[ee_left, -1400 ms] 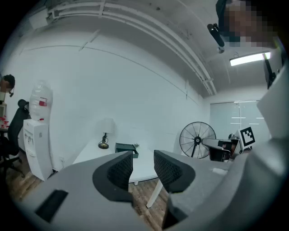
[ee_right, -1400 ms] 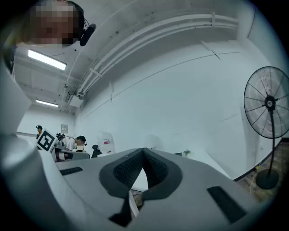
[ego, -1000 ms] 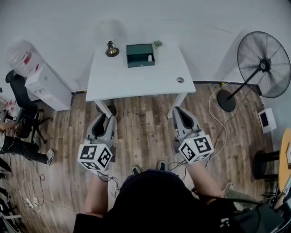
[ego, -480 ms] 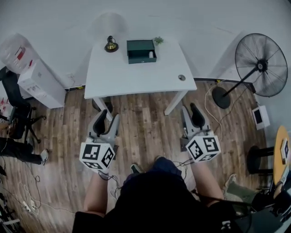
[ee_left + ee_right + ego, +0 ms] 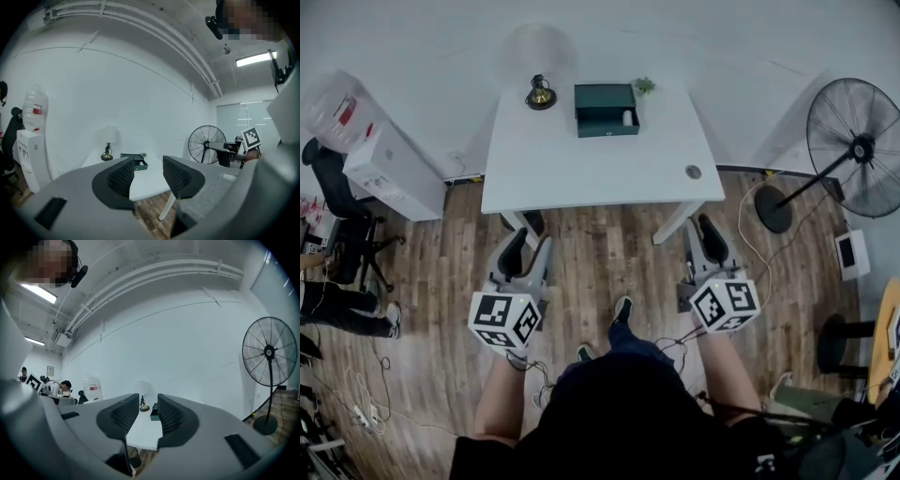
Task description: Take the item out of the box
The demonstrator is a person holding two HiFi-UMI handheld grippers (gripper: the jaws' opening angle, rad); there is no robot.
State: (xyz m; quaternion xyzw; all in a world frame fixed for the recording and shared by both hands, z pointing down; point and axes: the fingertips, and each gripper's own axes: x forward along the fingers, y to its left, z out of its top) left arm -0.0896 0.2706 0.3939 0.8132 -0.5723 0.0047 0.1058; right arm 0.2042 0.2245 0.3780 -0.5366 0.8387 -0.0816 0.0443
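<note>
Office-type workroom: white desk [image 5: 581,159], swivel chair [image 5: 342,211], water dispenser [image 5: 380,159], pedestal fan [image 5: 861,150], cables [image 5: 358,405] across wood-plank floor [image 5: 600,258].

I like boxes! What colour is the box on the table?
The box is dark green, best in the head view.

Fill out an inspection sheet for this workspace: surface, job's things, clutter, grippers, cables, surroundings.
Surface: white table against the wall, mostly bare.
Job's things: green box at the table's far edge, open, with a small white item inside at its right.
Clutter: lamp left of the box; small plant by its far right corner; round grommet near the table's right front.
Grippers: left gripper open, empty; right gripper open, jaws closing, nothing between them; both are over the floor, short of the table.
Cables: loose cords on the floor at left.
Surroundings: standing fan at right; water dispenser and office chair at left.
</note>
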